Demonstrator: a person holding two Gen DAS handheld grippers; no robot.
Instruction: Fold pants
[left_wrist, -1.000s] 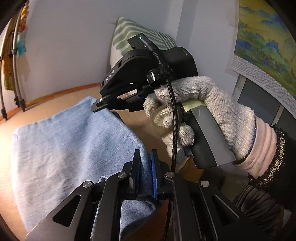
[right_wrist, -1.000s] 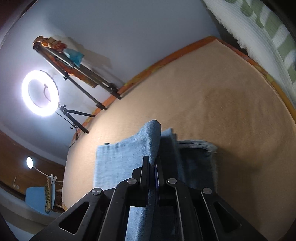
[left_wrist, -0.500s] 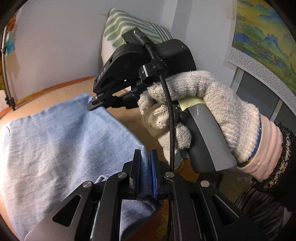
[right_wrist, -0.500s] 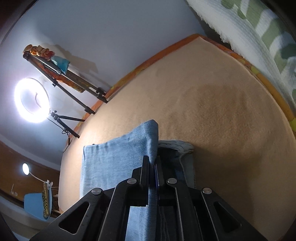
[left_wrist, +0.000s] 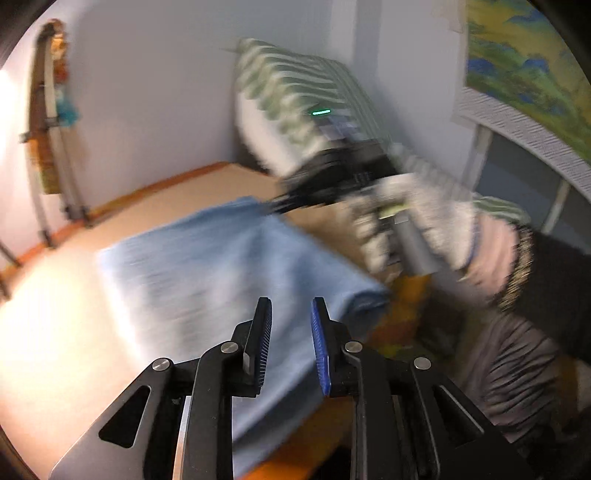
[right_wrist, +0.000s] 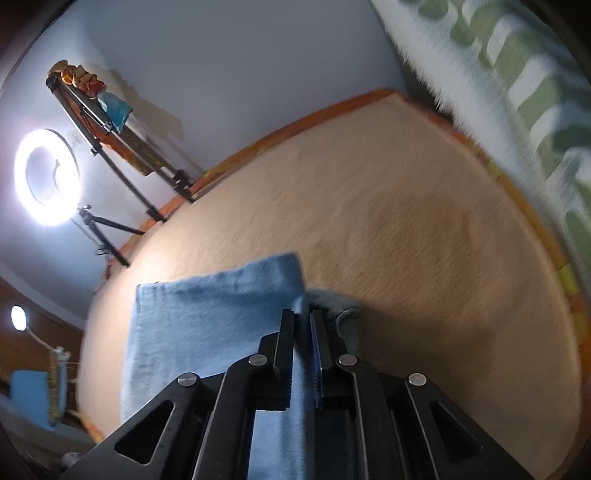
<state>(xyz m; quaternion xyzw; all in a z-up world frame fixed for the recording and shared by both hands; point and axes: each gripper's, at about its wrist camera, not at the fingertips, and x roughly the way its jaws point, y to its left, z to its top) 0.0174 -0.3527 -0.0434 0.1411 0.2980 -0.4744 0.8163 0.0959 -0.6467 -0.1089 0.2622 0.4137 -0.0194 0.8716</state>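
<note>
The light blue pants (left_wrist: 229, 269) lie folded on the tan bed surface (left_wrist: 55, 295). My left gripper (left_wrist: 290, 314) is open and empty just above their near folded edge. The view is motion-blurred. My right gripper (left_wrist: 332, 181), held by a gloved hand (left_wrist: 417, 229), is at the far right edge of the pants. In the right wrist view the right gripper (right_wrist: 301, 321) has its jaws a narrow gap apart with the pants (right_wrist: 207, 325) edge still between the pads.
A green-striped white pillow (left_wrist: 295, 110) stands against the wall behind the bed, also in the right wrist view (right_wrist: 517, 74). A ring light (right_wrist: 46, 177) on a tripod and a rack (right_wrist: 110, 122) stand past the bed's orange edge. A painting (left_wrist: 528, 66) hangs at right.
My left gripper has opened and let go of the pants and pulled back. The folded layer now lies flat. My right gripper's jaws have parted slightly.
</note>
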